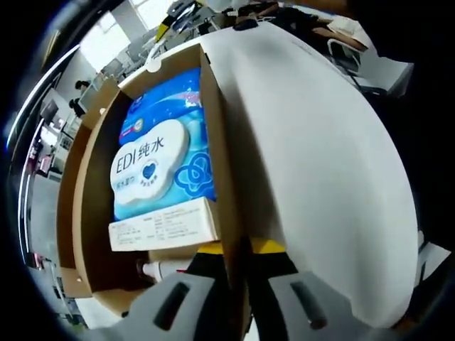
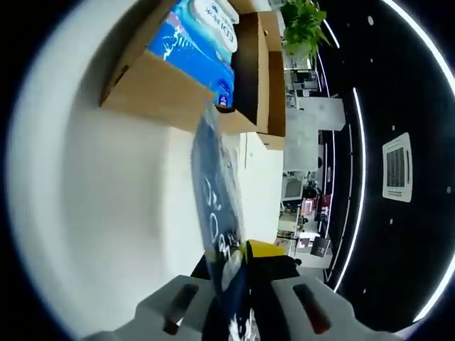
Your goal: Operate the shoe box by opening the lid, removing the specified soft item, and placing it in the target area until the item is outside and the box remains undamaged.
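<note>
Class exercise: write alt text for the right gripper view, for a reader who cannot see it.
The right gripper is shut on a dark blue soft pack, held over a white table. Beyond it stands the open cardboard box, with a blue wipes pack inside.

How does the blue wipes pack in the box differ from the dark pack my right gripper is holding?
The wipes pack is light blue with a white label; the dark pack is navy with white marks. The wipes pack lies inside the shoe box; the dark pack is outside, clamped in the right gripper. Both look soft.
</note>
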